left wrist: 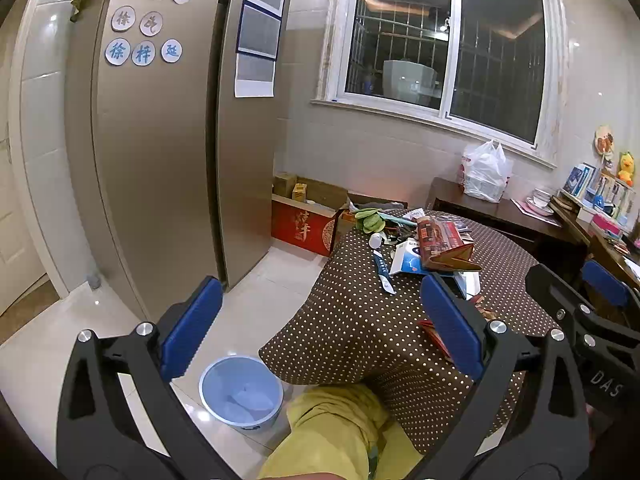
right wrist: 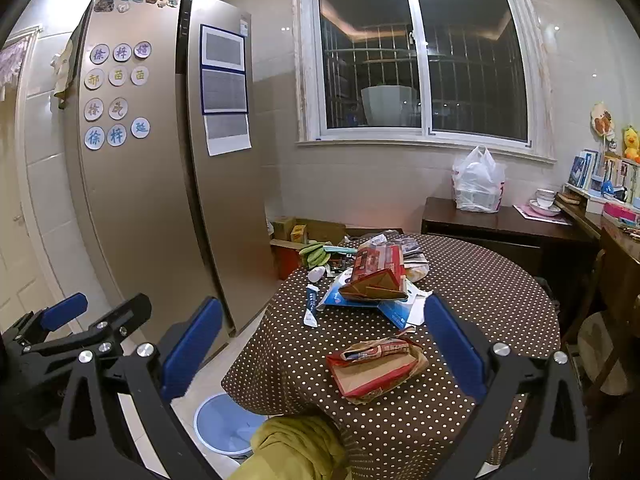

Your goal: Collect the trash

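Left gripper (left wrist: 320,320) and right gripper (right wrist: 324,344), both spread and empty, above the desk (right wrist: 480,300); crumpled wrapper (right wrist: 376,368) between the right fingers; bin (left wrist: 240,394) on the floor.

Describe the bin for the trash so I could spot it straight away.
Start at the round table with the dotted brown cloth. On the tiled floor below its near-left edge, toward the fridge, stands the bin: a small, round, pale blue bucket, the only open container on the floor there.

Black-framed left tool (left wrist: 320,316), blue ridged pads (left wrist: 192,320), silver screws (left wrist: 145,328), yellow trousers (left wrist: 332,432).
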A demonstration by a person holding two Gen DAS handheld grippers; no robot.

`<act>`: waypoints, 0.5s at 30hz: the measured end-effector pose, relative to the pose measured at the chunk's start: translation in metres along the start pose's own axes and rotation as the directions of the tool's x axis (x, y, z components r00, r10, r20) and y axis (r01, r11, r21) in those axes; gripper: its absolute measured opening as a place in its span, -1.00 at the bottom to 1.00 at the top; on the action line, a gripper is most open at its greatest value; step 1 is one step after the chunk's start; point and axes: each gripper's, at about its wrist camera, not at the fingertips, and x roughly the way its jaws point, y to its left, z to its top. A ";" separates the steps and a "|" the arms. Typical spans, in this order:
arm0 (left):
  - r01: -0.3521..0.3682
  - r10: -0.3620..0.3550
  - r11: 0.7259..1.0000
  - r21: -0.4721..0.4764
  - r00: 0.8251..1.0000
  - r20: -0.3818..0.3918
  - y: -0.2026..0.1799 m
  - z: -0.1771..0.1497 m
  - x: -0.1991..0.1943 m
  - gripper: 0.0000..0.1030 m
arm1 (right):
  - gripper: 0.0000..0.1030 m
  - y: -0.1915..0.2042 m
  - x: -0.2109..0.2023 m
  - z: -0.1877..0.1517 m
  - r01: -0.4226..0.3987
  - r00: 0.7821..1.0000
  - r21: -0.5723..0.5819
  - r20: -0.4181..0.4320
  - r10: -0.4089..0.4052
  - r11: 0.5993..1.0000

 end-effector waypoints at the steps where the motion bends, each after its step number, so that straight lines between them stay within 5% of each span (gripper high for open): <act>1: 0.001 -0.001 1.000 0.000 1.000 0.001 0.000 0.000 0.000 0.89 | 0.91 0.001 -0.001 0.000 0.004 1.000 -0.002 0.002 -0.004 1.000; 15: 0.015 -0.015 1.000 -0.009 1.000 -0.005 0.001 -0.002 -0.002 0.89 | 0.91 0.002 -0.006 -0.001 0.012 1.000 -0.005 0.016 -0.012 1.000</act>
